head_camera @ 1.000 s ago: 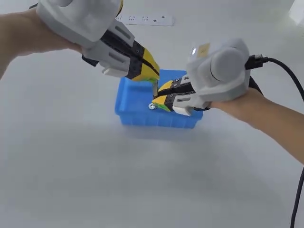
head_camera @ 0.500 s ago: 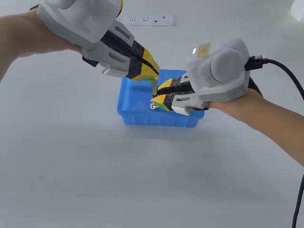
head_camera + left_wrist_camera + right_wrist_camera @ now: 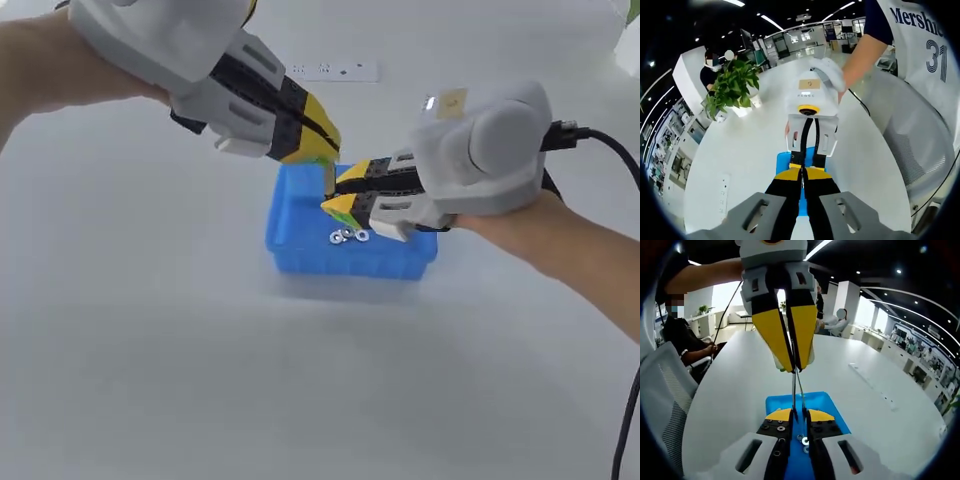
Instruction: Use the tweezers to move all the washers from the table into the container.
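— Where are the washers (image 3: 347, 236)?
— A small cluster of flat, shiny metal rings lies on the floor of the blue container (image 3: 340, 262), just under the tweezers' (image 3: 796, 385) tips.
— Are the tweezers pinching one?
— I can't tell. Their thin bare-metal legs converge between your right gripper's (image 3: 338, 200) jaws, which press them. Your left gripper (image 3: 325, 155) clamps the handle end above.
— How do I finish?
— I'd ease the right squeeze slowly, tips low inside the smooth, hard plastic walls, so nothing bounces onto the slick white table (image 3: 150, 330).
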`<state>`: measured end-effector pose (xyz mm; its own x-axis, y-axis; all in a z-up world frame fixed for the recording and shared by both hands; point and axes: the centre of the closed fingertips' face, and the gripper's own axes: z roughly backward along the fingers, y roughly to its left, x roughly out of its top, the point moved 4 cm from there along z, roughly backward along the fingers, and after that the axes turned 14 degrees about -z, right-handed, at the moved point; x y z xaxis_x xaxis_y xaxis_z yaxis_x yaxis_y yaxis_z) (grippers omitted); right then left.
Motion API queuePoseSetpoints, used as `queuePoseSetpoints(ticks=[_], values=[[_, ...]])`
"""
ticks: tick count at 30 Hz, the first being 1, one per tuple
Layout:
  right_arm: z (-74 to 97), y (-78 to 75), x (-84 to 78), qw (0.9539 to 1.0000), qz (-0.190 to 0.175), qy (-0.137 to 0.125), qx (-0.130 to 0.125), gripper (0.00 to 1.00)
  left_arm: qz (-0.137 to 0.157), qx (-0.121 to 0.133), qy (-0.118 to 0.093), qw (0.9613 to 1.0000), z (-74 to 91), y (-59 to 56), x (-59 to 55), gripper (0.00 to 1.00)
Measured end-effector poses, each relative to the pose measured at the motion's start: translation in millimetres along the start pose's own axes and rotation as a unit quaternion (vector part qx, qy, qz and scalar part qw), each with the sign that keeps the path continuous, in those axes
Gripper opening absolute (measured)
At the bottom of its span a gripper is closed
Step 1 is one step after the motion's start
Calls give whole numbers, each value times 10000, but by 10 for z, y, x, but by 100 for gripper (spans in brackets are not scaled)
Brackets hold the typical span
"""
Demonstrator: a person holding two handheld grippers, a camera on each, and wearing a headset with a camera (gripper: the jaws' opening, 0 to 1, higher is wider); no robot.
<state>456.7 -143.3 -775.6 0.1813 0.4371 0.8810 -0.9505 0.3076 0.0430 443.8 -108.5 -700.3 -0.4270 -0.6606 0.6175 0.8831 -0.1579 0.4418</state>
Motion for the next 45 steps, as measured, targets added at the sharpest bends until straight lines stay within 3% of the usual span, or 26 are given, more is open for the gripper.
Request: queuePoseSetpoints(ticks=[10, 17, 21, 28, 31, 36, 40, 45], values=[[339, 195, 123, 9996, 269, -57, -54, 10, -221, 51, -82, 9997, 153, -109, 336, 5], [557, 388, 60, 9992, 391, 89, -86, 8, -277, 36, -187, 9994, 172, -279, 497, 5], [642, 475, -16, 9989, 417, 225, -32, 8, -187, 40, -314, 9993, 151, -393, 521, 5], [616, 637, -281, 9955, 513, 757, 243, 7, 317, 102, -533, 9980, 25, -687, 310, 5], [573, 684, -413, 9927, 550, 1008, 359, 7, 498, 75, -515, 9974, -49, -833, 214, 5], [456, 715, -669, 9866, 563, 1437, 523, 7, 850, -53, -407, 9955, -232, -1066, -50, 5], [391, 701, -791, 9825, 630, 1668, 539, 7, 1068, -75, -330, 9937, -347, -1142, -207, 5], [338, 624, -895, 9784, 618, 1900, 527, 7, 1172, -162, -72, 9930, -526, -1201, -420, 5]])
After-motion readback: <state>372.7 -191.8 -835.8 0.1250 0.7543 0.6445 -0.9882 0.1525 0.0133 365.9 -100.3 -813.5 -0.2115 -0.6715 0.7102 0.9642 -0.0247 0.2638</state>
